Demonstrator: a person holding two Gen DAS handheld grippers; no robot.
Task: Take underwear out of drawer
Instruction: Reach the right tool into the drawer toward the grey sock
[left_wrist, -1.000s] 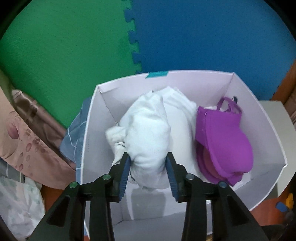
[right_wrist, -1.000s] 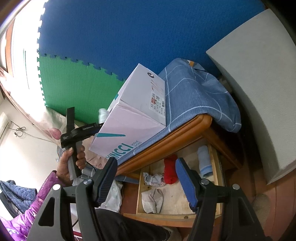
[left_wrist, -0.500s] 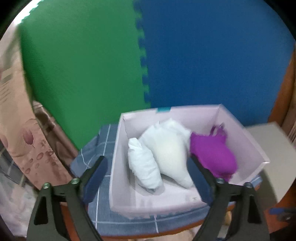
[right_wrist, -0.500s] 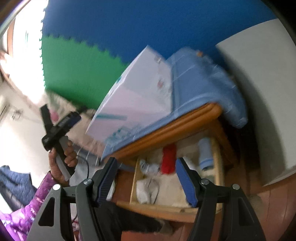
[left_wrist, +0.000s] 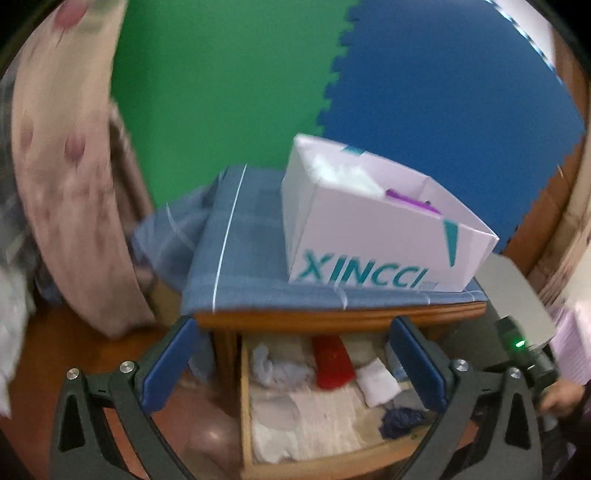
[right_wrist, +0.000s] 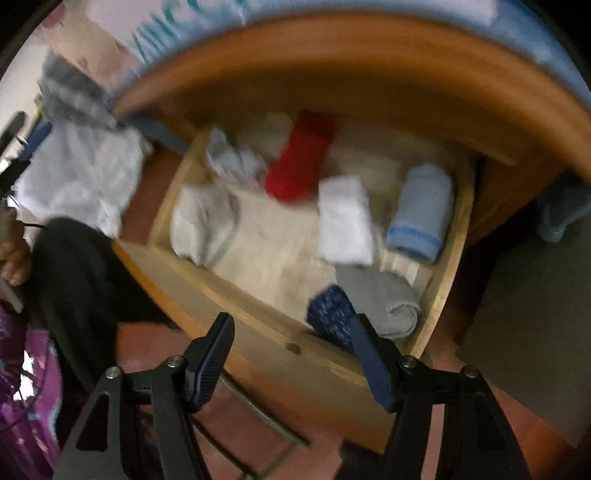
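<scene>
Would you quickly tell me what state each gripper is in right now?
Left gripper: open, holding nothing.
Right gripper: open, holding nothing.

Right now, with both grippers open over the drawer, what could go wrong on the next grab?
The dark blue patterned piece touches the grey roll near the right gripper, so one pinch may lift both. It also sits against the drawer front, which a finger could hit. The left gripper might crowd the same space.

drawer (right_wrist: 452, 266): 1 | box (left_wrist: 373, 240): 1 | rolled garments in drawer: about 7 | claws: 2
</scene>
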